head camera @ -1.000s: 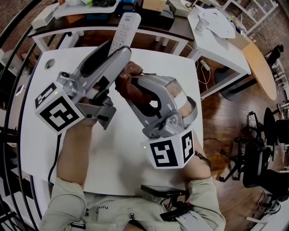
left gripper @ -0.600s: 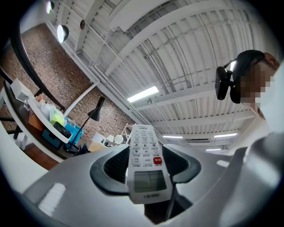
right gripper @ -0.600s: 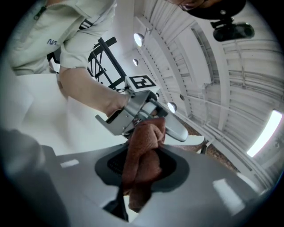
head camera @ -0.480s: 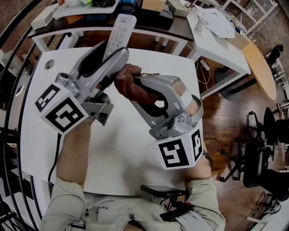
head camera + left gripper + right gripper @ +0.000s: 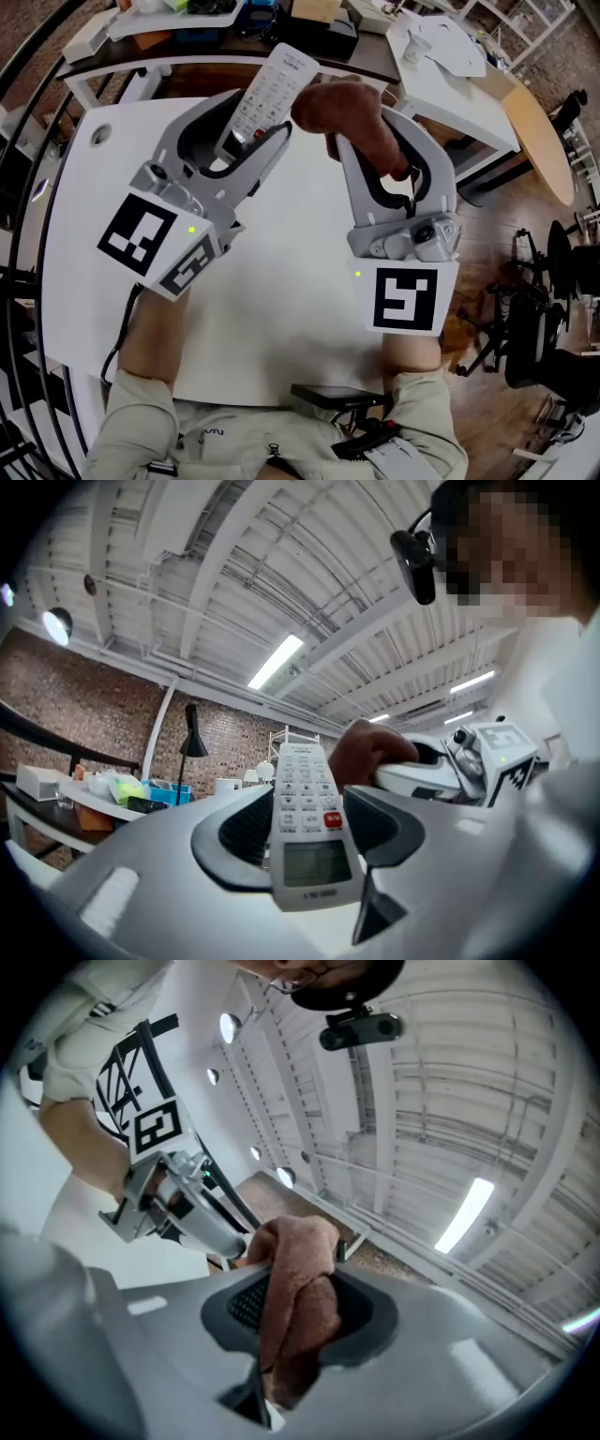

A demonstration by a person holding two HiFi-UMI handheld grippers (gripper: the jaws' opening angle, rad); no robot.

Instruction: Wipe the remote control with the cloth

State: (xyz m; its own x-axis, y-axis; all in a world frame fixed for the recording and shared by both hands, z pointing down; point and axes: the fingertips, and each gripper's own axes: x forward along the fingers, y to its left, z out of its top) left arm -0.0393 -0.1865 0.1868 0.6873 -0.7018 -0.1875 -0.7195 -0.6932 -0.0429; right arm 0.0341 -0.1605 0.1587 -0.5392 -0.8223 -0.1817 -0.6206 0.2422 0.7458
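brick wall (image 5: pixel 94 705) behind remote (image 5: pixel 305 808) (display (image 5: pixel 314 864): left gripper view only)

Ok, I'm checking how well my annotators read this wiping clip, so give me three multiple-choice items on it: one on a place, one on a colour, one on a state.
1. The white rectangular remote control is:
A. between the left gripper's jaws
B. between the right gripper's jaws
C. held by neither

2. The bunched fabric cloth is:
A. blue
B. white
C. brown

3. The right gripper is:
A. open and empty
B. shut on the cloth
C. shut on the remote control

Answers:
1 A, the left gripper view shows it clamped between both pads.
2 C, it shows brown in every view.
3 B, the right gripper view shows its pads pressing on the folded cloth.
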